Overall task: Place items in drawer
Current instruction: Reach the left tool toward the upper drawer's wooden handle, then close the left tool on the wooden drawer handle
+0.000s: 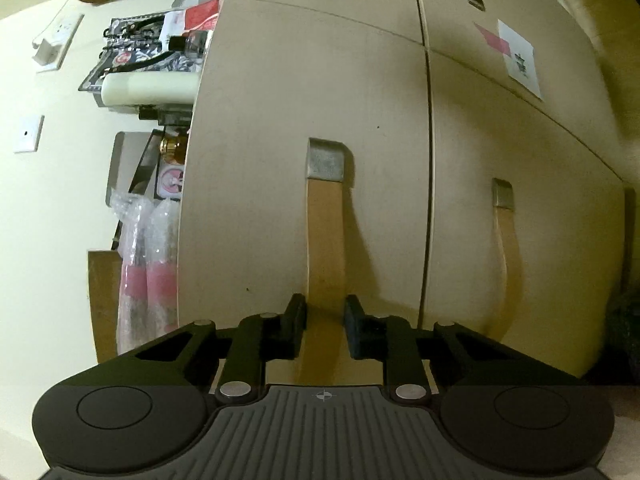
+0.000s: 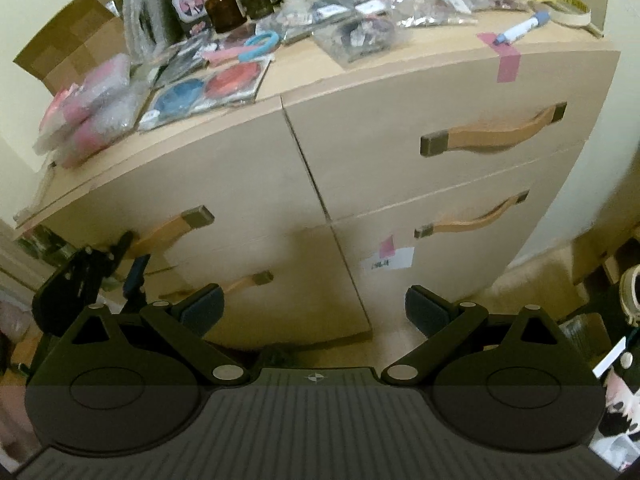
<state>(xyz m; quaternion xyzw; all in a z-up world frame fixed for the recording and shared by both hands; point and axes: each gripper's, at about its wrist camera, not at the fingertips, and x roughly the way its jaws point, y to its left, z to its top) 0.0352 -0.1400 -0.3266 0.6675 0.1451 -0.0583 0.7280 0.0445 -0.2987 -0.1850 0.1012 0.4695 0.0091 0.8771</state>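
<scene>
A beige dresser (image 2: 360, 128) with tan strap handles fills both views. In the left wrist view my left gripper (image 1: 325, 318) is turned sideways, and its black fingers (image 1: 294, 320) press both sides of the top left drawer's handle (image 1: 324, 232). The right wrist view shows that same left gripper (image 2: 128, 258) at the handle (image 2: 168, 230) from the side. My right gripper (image 2: 314, 310) hangs back from the dresser front, low and centred, open wide with nothing between its fingers. On the dresser top lie pink bubble-wrapped packs (image 2: 88, 112) and a pack of blue and red discs (image 2: 208, 88).
The dresser top is crowded: a brown bottle (image 2: 224, 4), plastic packets (image 2: 360, 32), a blue marker (image 2: 520, 30), a tape roll (image 2: 568, 8), a cardboard box (image 2: 68, 48) at the left. Three other drawers with handles (image 2: 492, 132) are closed. Clutter sits on the floor at the right (image 2: 616, 360).
</scene>
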